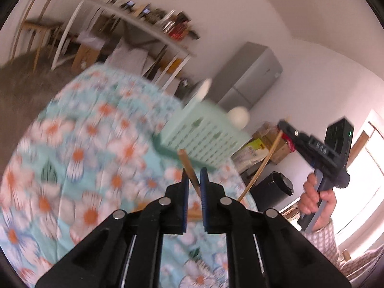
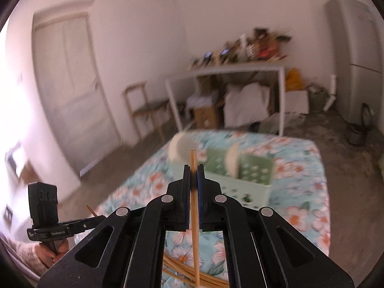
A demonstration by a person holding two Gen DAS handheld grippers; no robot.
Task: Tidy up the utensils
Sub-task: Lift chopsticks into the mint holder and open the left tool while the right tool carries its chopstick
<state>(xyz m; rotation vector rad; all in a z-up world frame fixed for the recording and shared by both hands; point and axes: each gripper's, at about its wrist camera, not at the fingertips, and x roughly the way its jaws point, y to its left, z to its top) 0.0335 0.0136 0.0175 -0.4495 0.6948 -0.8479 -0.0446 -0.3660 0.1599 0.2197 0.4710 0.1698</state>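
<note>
I have each gripper, left gripper (image 1: 194, 180) and right gripper (image 2: 193, 175), clamped on one chopstick (image 2: 194, 206), mid-frame; light, stiff, slippery, so I grip mid-shaft.

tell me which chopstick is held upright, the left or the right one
The right one: the chopstick in the right hand-held gripper stands straight up between its pads. The left hand-held gripper holds its chopstick slanted.
</note>
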